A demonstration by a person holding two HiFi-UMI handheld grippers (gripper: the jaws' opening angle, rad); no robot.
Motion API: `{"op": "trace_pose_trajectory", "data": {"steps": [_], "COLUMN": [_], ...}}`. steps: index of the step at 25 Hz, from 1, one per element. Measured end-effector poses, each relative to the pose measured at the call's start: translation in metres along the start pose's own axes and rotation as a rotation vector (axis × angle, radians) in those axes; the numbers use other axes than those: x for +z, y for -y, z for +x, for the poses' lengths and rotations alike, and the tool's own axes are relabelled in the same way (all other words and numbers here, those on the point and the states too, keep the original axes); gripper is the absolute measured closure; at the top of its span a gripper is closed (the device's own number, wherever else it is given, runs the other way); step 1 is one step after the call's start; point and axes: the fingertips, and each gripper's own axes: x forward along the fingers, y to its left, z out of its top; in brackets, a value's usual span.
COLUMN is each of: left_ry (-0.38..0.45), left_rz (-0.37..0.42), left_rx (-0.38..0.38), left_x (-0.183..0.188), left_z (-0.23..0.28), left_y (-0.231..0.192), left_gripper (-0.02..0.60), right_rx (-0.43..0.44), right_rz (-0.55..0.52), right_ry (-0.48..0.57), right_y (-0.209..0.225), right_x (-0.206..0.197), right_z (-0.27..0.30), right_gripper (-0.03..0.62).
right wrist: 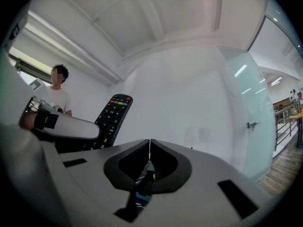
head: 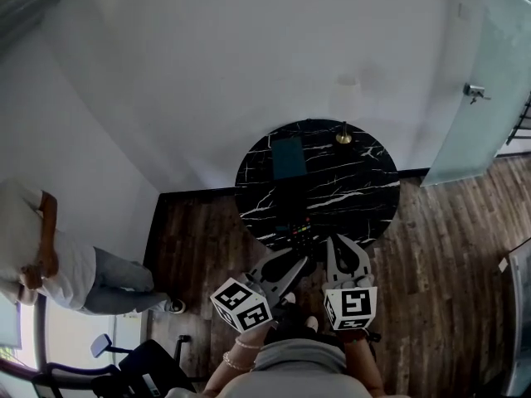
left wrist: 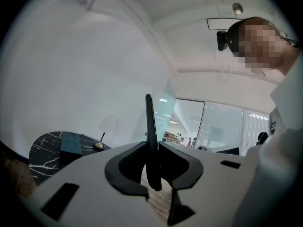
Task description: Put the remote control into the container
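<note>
Head view: slim black plastic remote control (head: 300,234) is clamped in the left gripper (head: 300,260), by the near edge of the round black marble table (head: 357,181). The teal rectangular container (head: 289,157) is well apart, on the far side.

Left gripper view: jaws pinch the remote's flat faces near its lower end, and it stands upright.

Right gripper view: right gripper (right wrist: 149,143) has its jaws together, empty.

Remote is likely light, stiff and smooth. The low pinch may let it pivot, so a mid-body hold looks safer.

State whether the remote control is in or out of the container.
Out: left gripper clamps the remote control; the container sits apart on the table.
</note>
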Motion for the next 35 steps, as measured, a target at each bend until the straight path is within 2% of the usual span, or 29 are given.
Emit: {"op": "trace_pose_trajectory", "data": {"steps": [6, 18, 28, 35], "left_ry": [0.015, 0.043, 0.015, -0.007], "left_rz": [-0.006, -0.056, -0.060, -0.089], "left_rx": [-0.008, -0.002, -0.049, -0.064], "left_x": [0.002, 0.025, 0.048, 0.048], "left_z": [-0.001, 0.000, 0.018, 0.026], "left_y": [-0.017, -0.098, -0.176, -0.207], "left_gripper": [0.494, 0.494, 0.494, 0.494], "right_rx": [-0.016, -0.009, -0.058, -0.083], "right_rz": [-0.015, -0.054, -0.046, -0.052], "right_ry": [0.005, -0.010, -0.019, -0.064], "right_y": [-0.001, -0.022, -0.028, -0.031], "right_x": [-0.001, -0.002, -0.007, -0.022], "right_z": [0.013, 0.094, 0.171, 0.196], "right_gripper": [0.580, 0.581, 0.581, 0.580]}}
